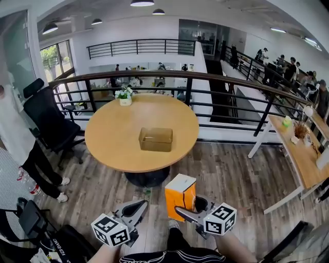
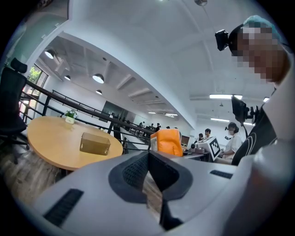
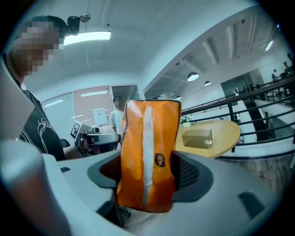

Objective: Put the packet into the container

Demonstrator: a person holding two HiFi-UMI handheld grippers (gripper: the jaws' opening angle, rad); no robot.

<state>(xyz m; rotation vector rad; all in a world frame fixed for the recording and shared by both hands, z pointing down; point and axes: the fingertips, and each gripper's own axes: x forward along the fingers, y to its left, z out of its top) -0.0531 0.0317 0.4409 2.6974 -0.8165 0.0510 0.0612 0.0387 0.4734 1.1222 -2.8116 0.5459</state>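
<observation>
Bright ceiling lamps [image 1: 142,3] + window [image 1: 51,59] light; fisheye warps edges; near tongs blurred

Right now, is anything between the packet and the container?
Nothing visible. The right tongs hold the packet over the floor, short of the table; the container sits on it with bare wood on the near side.

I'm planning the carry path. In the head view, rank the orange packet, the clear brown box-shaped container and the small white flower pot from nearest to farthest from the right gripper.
1. Orange packet: held in the right gripper.
2. Clear brown container: middle of the round wooden table, ahead.
3. White flower pot: table's far-left edge.
</observation>
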